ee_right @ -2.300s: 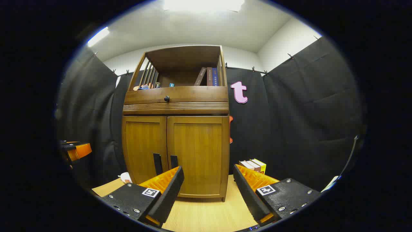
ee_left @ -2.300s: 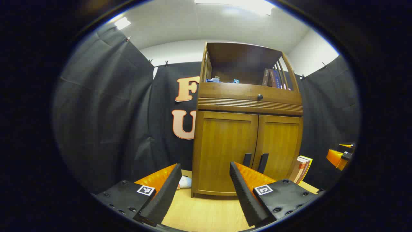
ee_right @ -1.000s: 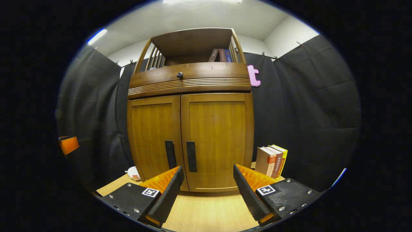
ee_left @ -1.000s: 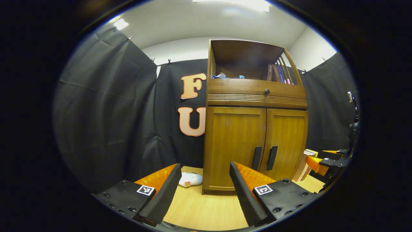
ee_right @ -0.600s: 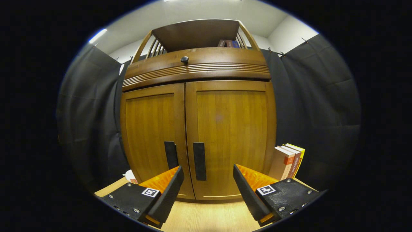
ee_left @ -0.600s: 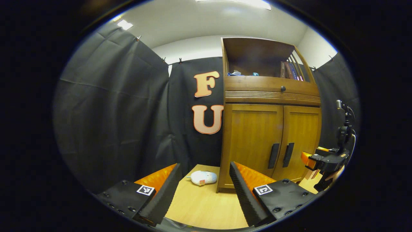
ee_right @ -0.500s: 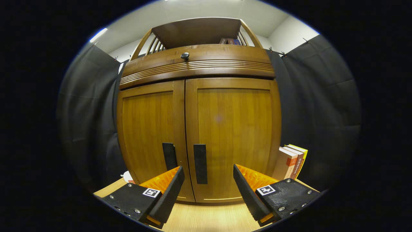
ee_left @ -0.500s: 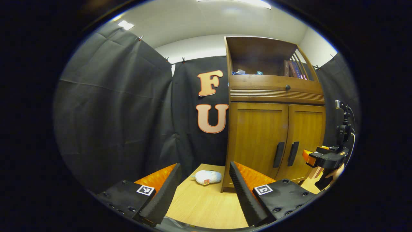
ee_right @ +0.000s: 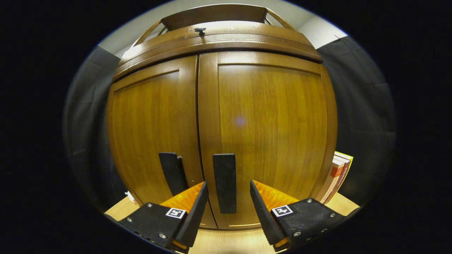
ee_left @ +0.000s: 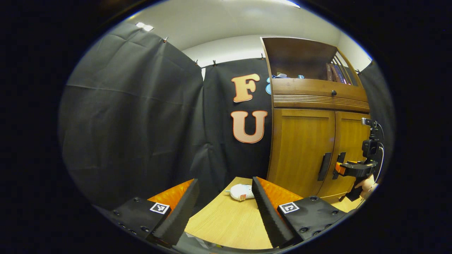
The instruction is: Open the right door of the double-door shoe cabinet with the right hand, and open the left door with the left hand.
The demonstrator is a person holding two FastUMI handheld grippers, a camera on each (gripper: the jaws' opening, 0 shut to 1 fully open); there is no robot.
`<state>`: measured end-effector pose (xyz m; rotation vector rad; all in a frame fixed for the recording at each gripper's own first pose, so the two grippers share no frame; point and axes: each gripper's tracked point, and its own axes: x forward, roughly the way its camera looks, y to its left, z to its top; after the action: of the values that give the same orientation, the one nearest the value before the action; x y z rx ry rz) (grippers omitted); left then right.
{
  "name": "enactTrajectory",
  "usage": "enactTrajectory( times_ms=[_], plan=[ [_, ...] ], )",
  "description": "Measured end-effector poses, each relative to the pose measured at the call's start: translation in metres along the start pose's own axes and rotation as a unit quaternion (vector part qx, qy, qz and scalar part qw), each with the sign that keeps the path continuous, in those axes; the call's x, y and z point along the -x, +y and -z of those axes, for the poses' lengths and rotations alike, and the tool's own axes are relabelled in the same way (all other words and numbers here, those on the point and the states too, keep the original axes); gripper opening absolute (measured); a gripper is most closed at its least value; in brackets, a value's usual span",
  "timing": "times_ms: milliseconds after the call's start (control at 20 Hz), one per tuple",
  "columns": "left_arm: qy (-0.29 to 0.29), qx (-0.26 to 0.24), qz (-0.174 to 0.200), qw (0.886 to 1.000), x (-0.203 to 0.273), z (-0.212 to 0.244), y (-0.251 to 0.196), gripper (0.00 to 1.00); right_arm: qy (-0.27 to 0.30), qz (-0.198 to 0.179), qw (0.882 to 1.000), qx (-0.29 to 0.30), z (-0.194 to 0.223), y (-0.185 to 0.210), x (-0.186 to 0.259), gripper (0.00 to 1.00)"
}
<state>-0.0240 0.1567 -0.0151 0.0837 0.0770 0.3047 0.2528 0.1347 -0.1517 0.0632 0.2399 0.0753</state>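
Right gripper (ee_right: 225,201) sits close to the shoe cabinet (ee_right: 268,116), jaws set wide, with the black handle of the right door (ee_right: 225,183) framed between the two fingers. Neither pad appears to touch it yet. Judged purpose: straddle the handle so a squeeze gives a grip for the pull. Both doors are shut; the left door handle (ee_right: 172,173) stands just beside, across the centre seam.

Left gripper (ee_left: 224,208) is spread wide and empty, held well off to the cabinet's left side, facing the booth wall more than the left door (ee_left: 302,151). Likely waiting its turn.

Around: upright books (ee_right: 337,176) on the wooden table (ee_left: 226,222) right of the cabinet, near where the right door will swing; a small white plush toy (ee_left: 240,192) at the cabinet's left corner. From the left gripper view, the right gripper (ee_left: 344,168) and the holding hand (ee_left: 367,183) are at the handles.
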Motion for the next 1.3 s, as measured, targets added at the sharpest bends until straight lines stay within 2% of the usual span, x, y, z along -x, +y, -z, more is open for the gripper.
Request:
enactTrajectory(
  times_ms=[100,150,200,350,400,800,950,1000,1050,1100,1150,1250,1300],
  plan=[
    [0.001,-0.003,-0.006,1.000,0.002,0.003,0.008,0.96,0.012,0.000,1.000,-0.009,0.006,-0.001,-0.010,0.68],
    [0.002,-0.006,-0.009,1.000,0.003,0.005,0.010,0.93,0.016,-0.002,1.000,-0.014,0.009,0.001,-0.014,0.65],
    [0.004,-0.007,-0.012,1.000,0.003,0.004,0.011,0.96,0.018,-0.004,1.000,-0.016,0.010,0.003,-0.017,0.59],
    [0.006,-0.007,-0.015,1.000,0.004,0.004,0.011,0.96,0.023,-0.006,1.000,-0.012,0.015,0.007,-0.020,0.45],
    [0.006,-0.007,-0.016,1.000,0.003,0.005,0.013,0.96,0.019,-0.005,1.000,-0.011,0.015,0.007,-0.019,0.37],
    [0.009,0.003,-0.011,1.000,0.008,0.005,0.014,0.96,0.016,-0.028,0.999,0.001,0.016,0.001,0.014,0.28],
    [0.006,0.000,-0.007,1.000,0.009,0.003,0.014,0.96,0.011,-0.029,1.000,0.004,0.017,-0.004,0.033,0.28],
    [0.006,0.000,-0.005,1.000,0.009,0.004,0.014,0.93,0.012,-0.029,0.999,0.006,0.018,-0.007,0.042,0.28],
    [0.005,0.000,-0.003,1.000,0.009,0.003,0.014,0.96,0.012,-0.030,0.999,0.010,0.018,-0.010,0.048,0.32],
    [0.006,0.000,0.000,1.000,0.011,0.004,0.014,0.93,0.013,-0.028,0.999,0.011,0.018,-0.011,0.053,0.23],
    [0.006,0.000,0.001,1.000,0.011,0.004,0.014,0.96,0.015,-0.028,0.999,0.014,0.018,-0.013,0.057,0.24],
    [0.007,-0.002,0.001,1.000,0.012,0.004,0.015,0.96,0.018,-0.026,0.999,0.013,0.021,-0.017,0.067,0.27],
    [0.005,-0.003,0.001,1.000,0.012,0.004,0.015,0.93,0.019,-0.025,0.999,0.010,0.021,-0.020,0.073,0.27]
  ],
)
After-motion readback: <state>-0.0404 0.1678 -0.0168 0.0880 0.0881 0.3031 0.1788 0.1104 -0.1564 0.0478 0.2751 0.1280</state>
